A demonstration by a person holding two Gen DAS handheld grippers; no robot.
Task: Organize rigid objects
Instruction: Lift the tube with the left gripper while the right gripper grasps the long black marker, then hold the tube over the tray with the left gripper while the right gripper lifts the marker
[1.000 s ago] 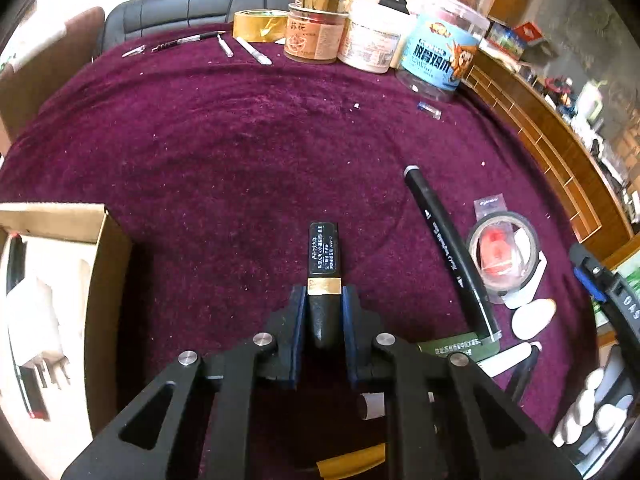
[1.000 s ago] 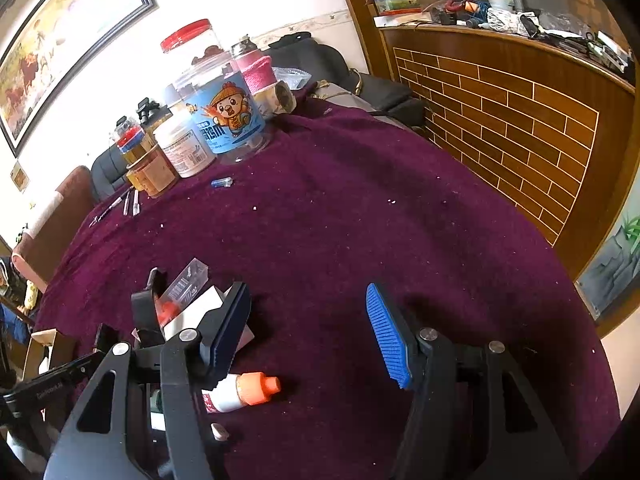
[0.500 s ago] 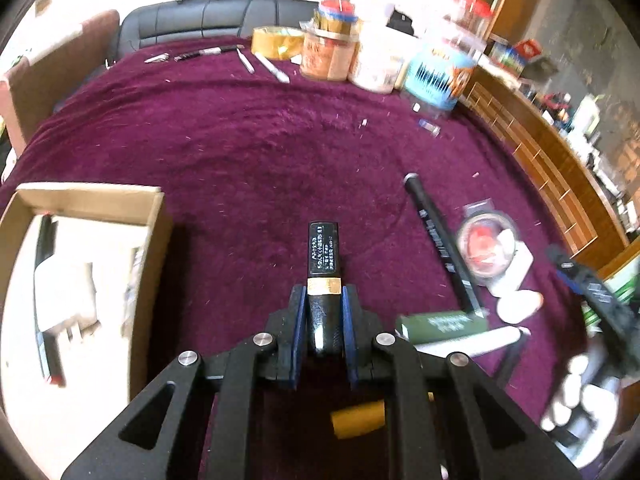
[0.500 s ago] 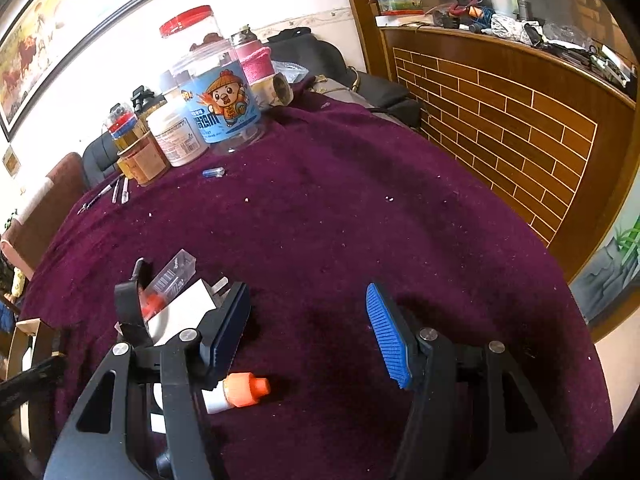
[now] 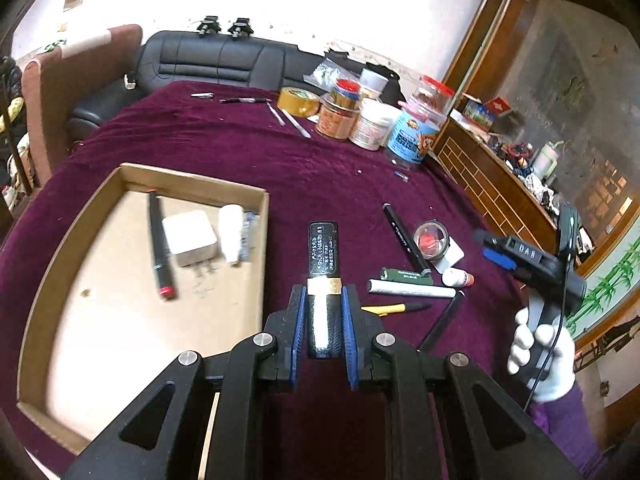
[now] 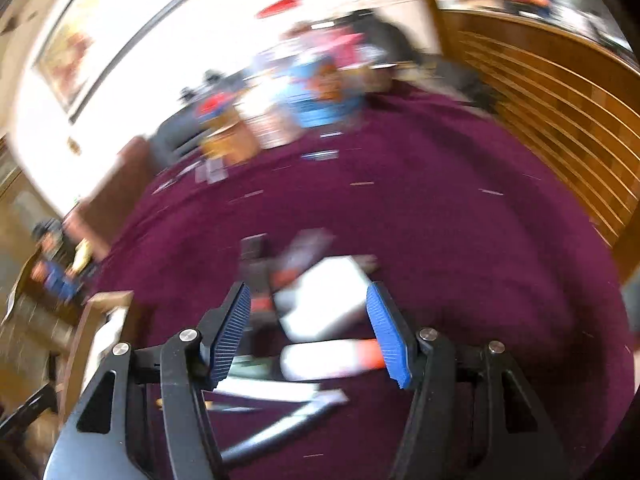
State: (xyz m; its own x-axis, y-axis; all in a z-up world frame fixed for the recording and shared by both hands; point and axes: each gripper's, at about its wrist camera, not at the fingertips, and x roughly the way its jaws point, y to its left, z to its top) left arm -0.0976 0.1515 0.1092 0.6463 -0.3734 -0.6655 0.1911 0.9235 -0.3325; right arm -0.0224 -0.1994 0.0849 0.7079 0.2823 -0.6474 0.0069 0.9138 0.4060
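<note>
My left gripper [image 5: 322, 308] is shut on a black tube with a gold band [image 5: 323, 252] and holds it above the purple cloth, just right of an open cardboard box [image 5: 196, 179]. The box holds a black marker [image 5: 160, 248], a white adapter [image 5: 190, 238] and a white tube [image 5: 232, 232]. My right gripper [image 6: 308, 300] stands open over a blurred pile: a white card [image 6: 324, 300] and a white bottle with an orange cap [image 6: 332, 358]. In the left wrist view the right gripper [image 5: 490, 246] hangs over that pile, held by a white-gloved hand [image 5: 540, 356].
Loose on the cloth lie a black pen [image 5: 404, 236], a tape roll [image 5: 430, 240], a green box [image 5: 406, 276], a white stick [image 5: 412, 290] and a yellow pen [image 5: 396, 309]. Jars [image 5: 376, 124] stand at the back. A brick-faced counter [image 5: 492, 184] borders the right.
My left gripper rose and pulled back with the tube, so the box now shows in full. The right gripper swung over the pile, and its view is blurred.
</note>
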